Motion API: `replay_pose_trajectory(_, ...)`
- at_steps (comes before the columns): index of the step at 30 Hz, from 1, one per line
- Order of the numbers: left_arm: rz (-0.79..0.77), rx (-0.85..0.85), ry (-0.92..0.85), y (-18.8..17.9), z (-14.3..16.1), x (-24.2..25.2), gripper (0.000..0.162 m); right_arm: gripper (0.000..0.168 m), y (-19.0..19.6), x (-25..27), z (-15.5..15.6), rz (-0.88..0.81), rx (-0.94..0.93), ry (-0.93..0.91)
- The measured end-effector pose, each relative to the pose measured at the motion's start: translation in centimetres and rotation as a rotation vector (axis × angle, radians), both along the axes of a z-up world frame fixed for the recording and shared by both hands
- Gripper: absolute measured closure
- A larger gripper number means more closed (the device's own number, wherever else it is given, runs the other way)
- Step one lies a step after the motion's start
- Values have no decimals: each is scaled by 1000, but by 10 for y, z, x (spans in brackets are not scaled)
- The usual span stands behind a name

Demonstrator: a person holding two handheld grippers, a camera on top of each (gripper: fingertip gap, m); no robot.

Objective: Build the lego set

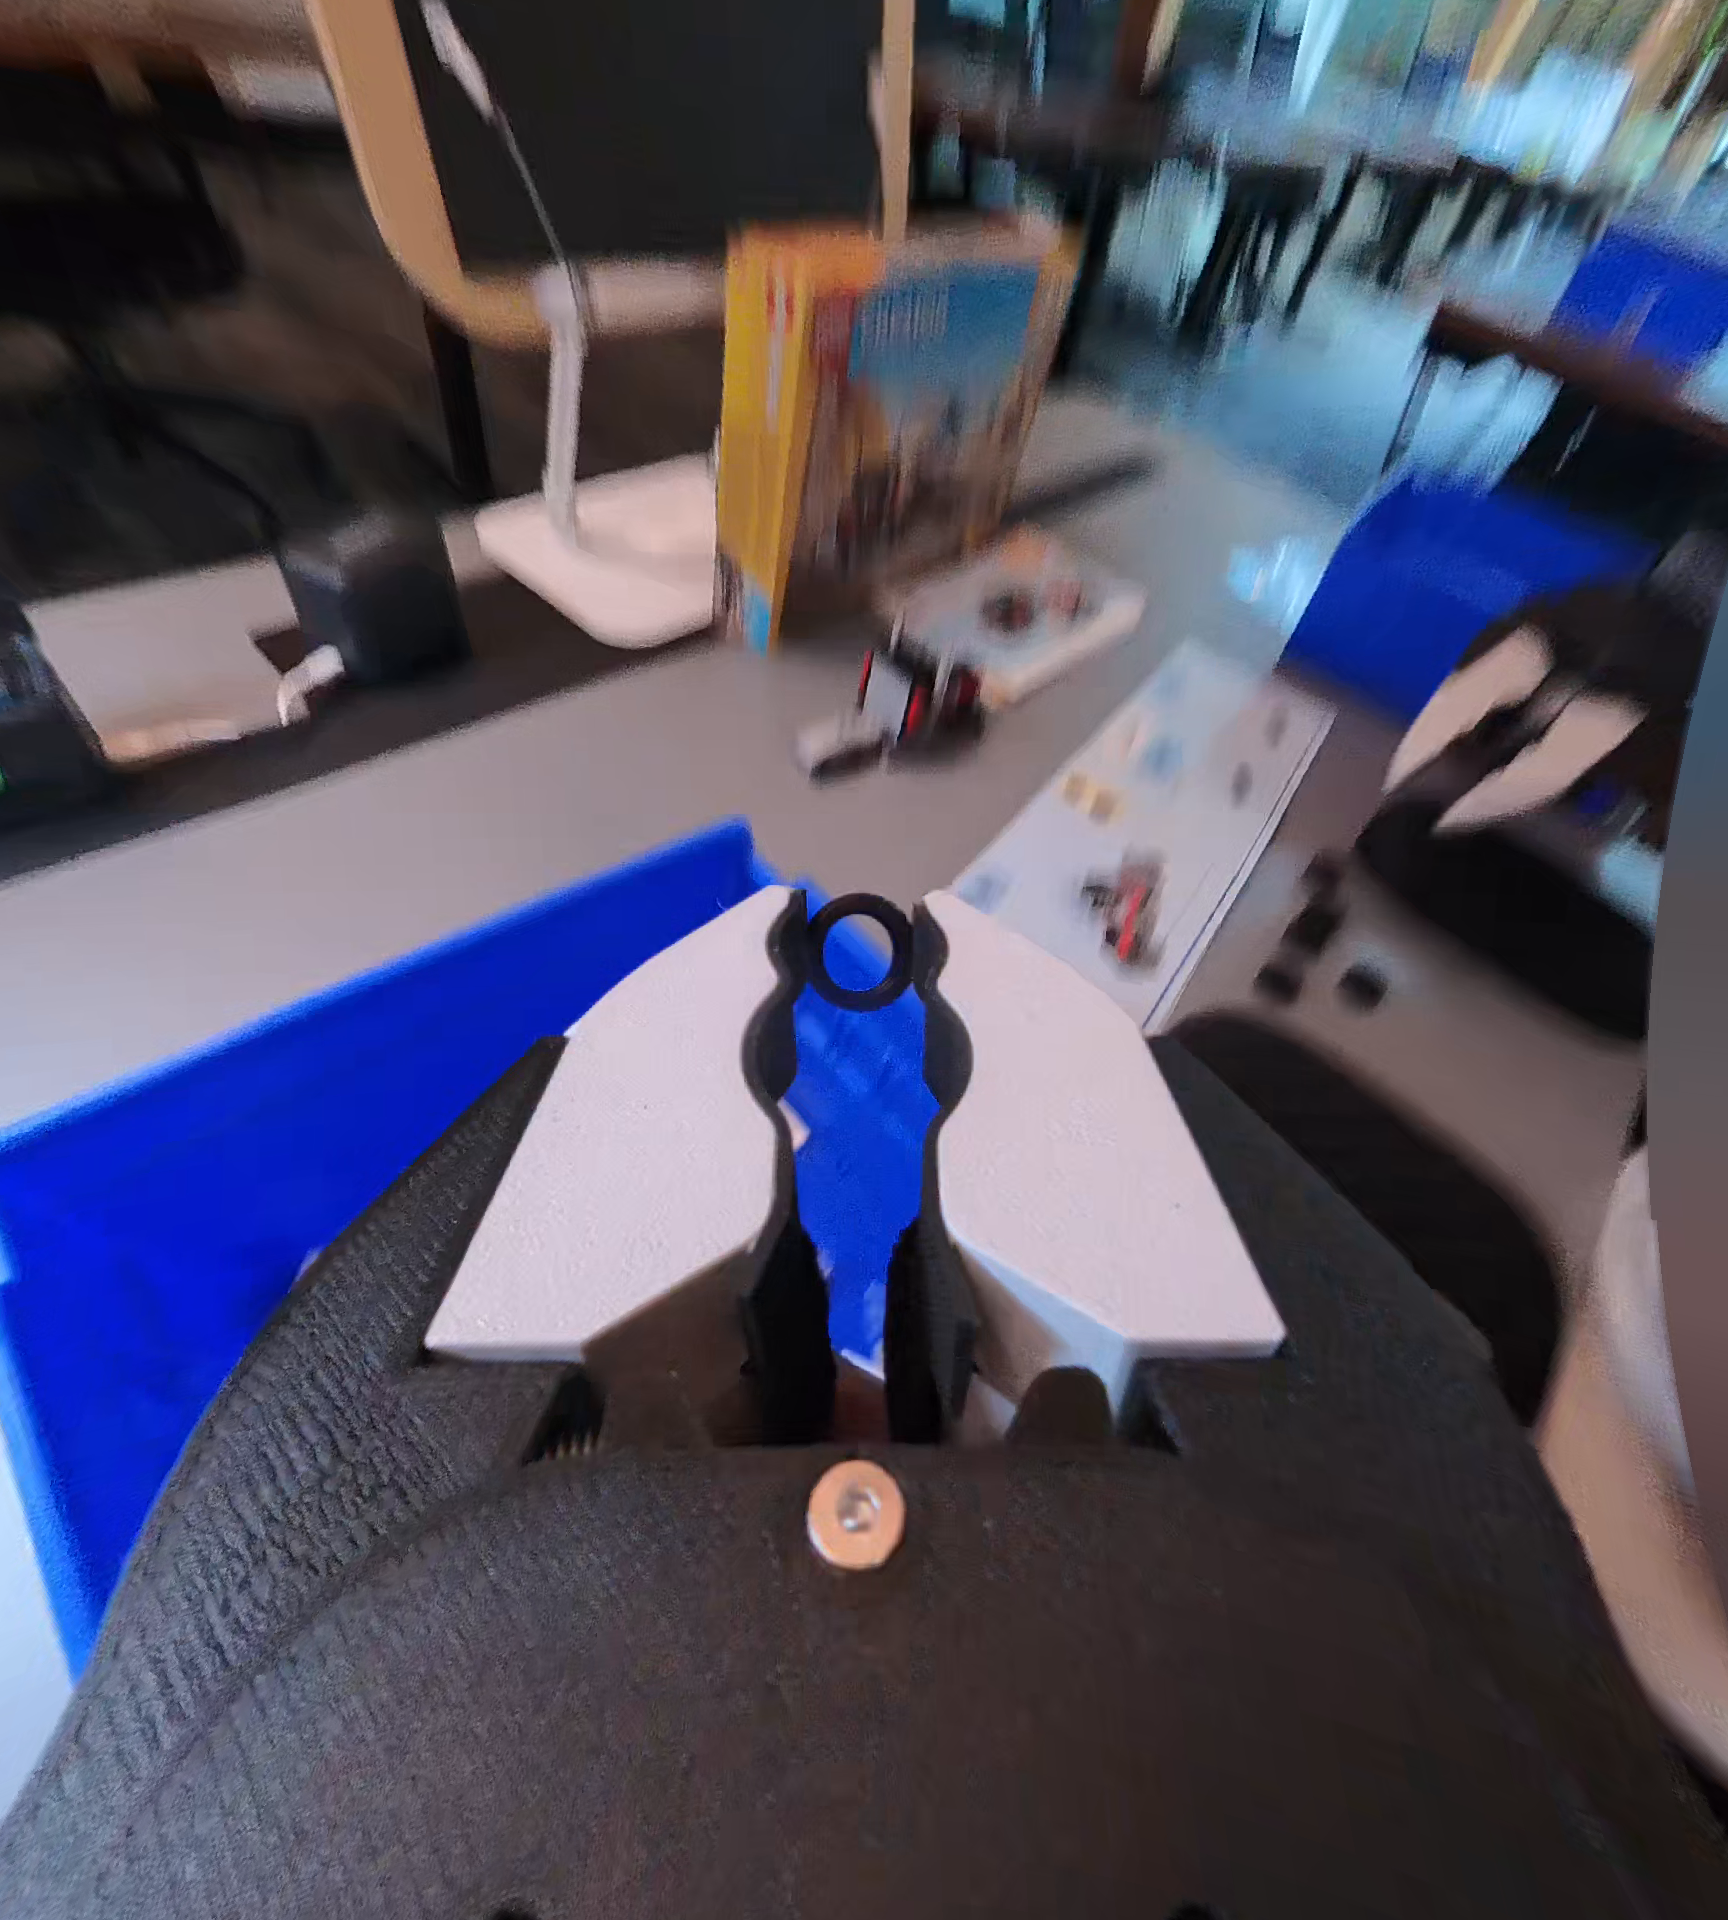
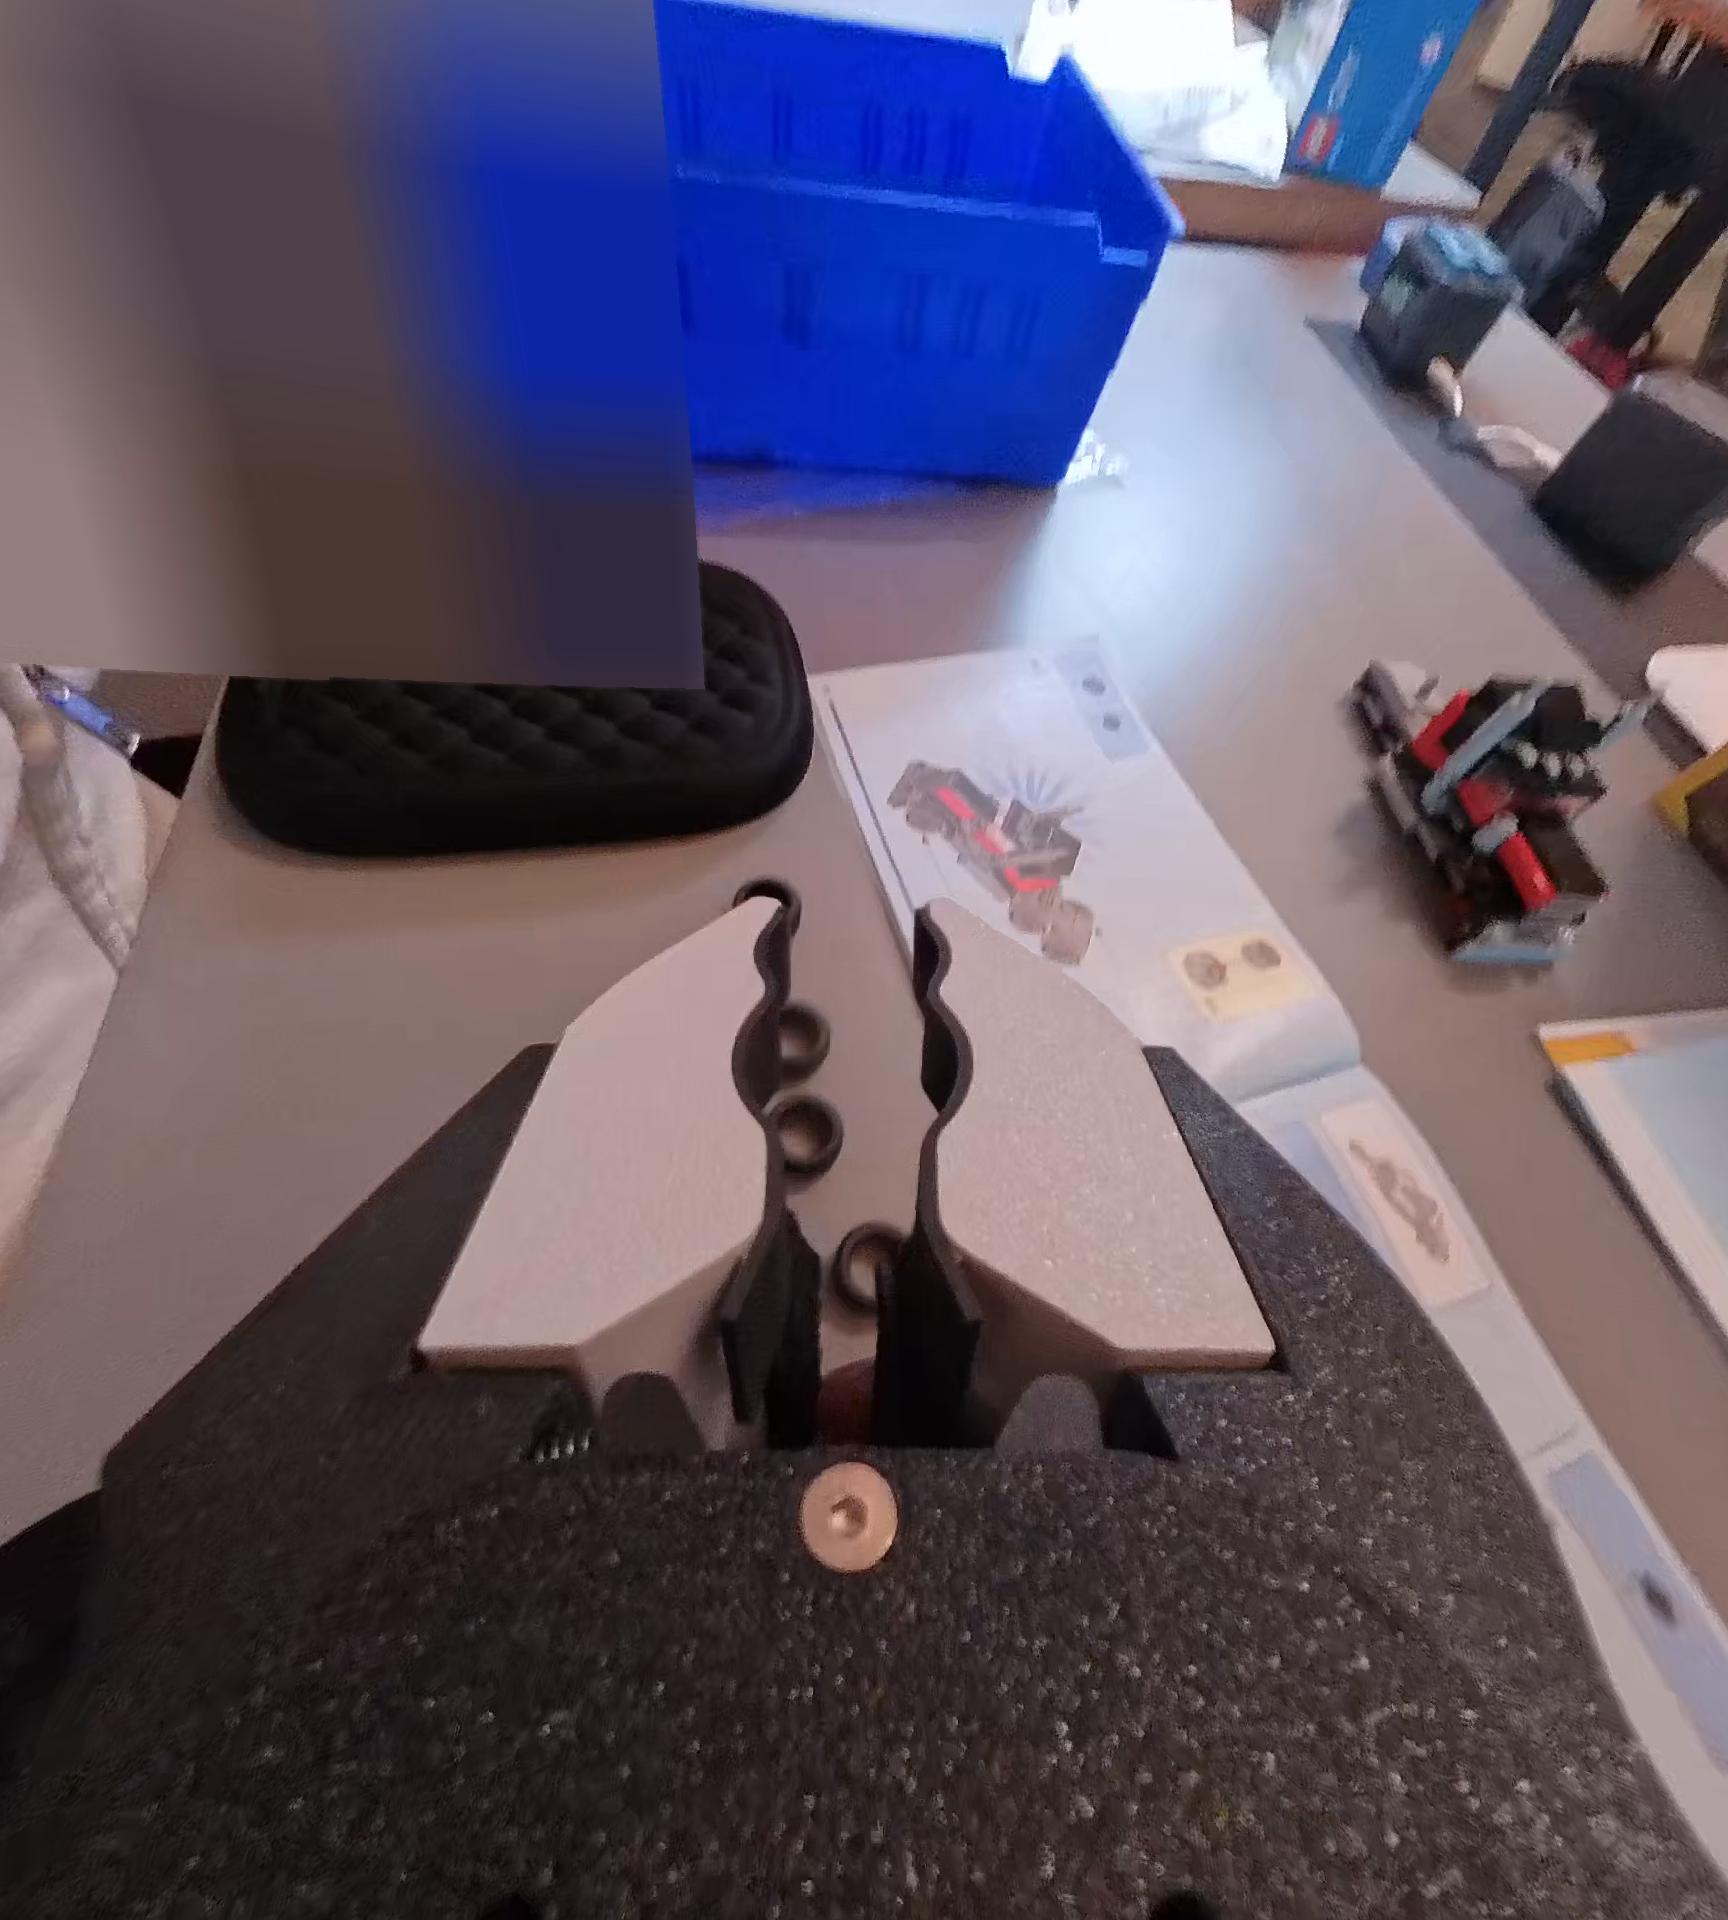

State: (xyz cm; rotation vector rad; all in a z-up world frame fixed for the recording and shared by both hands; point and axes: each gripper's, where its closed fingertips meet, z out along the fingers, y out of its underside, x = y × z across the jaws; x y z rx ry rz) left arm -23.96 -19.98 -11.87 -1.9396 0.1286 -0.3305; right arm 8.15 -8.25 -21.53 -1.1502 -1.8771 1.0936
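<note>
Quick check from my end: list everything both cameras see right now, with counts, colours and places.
Tyre held: one, black, between left gripper's tips.
Loose tyres: four visible, black, on table under right gripper.
Lego model: one, black and red, on table, right.
Instruction booklet: one, open, beside model.
Blue bin: one, far table.
Lego box: one, yellow-blue, upright.
Black pad: one, quilted, near edge.
Left gripper: shut on tyre.
Right gripper: open, empty.

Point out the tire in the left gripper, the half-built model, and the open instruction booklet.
tire (image 1: 858,953): left wrist view, ring's rim.
half-built model (image 2: 1483,810): right wrist view, red-and-black middle.
instruction booklet (image 2: 1130,894): right wrist view, open page.
</note>
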Motion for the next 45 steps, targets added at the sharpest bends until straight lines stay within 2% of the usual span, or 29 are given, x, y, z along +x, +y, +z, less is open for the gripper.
replay_pose_trajectory(5, -4, 388, -309, -27, 94, 37, 143, 145, -11, -25, 29, 53, 21, 153)
replay_pose_trajectory(7, -59, 506, -452, -34, 116, 65, 143, 144, -18, -34, 44, 77, 44, 221)
replay_pose_trajectory(9, -109, 587, -564, -35, 126, 95, 142, 144, -25, -41, 64, 96, 72, 303)
replay_pose_trajectory(14, -226, 678, -908, -19, 117, 160, 143, 143, -48, -50, 116, 138, 108, 507)
replay_pose_trajectory(17, -295, 615, -1139, 0, 97, 194, 143, 138, -60, -52, 142, 164, 79, 584)
replay_pose_trajectory(20, -329, 564, -1260, 17, 81, 218, 143, 138, -71, -54, 162, 202, 48, 636)
replay_pose_trajectory(29, -370, 511, -1379, 37, 67, 251, 144, 137, -88, -73, 154, 241, 57, 602)
replay_pose_trajectory(30, -371, 507, -1383, 39, 65, 252, 144, 144, -89, -73, 153, 247, 68, 607)
replay_pose_trajectory(33, -385, 485, -1382, 41, 63, 255, 144, 147, -88, -71, 150, 253, 116, 605)
replay_pose_trajectory(35, -385, 452, -1307, 44, 60, 256, 142, 147, -82, -66, 149, 253, 131, 585)
replay_pose_trajectory(38, -237, 457, -1019, 48, 55, 233, 103, 147, -55, -51, 143, 204, 110, 522)
replay_pose_trajectory(40, -76, 419, -694, 49, 42, 210, 87, 147, -31, -44, 111, 164, 73, 338)
replay_pose_trajectory(42, 57, 344, -379, 44, 29, 189, 85, 147, -11, -38, 64, 103, 27, 102)
replay_pose_trajectory(43, 93, 302, -268, 40, 24, 181, 85, 147, -4, -34, 41, 72, 14, -11)
replay_pose_trajectory(45, 114, 227, -157, 31, 19, 172, 83, 147, 4, -29, 1, 21, 13, -179)
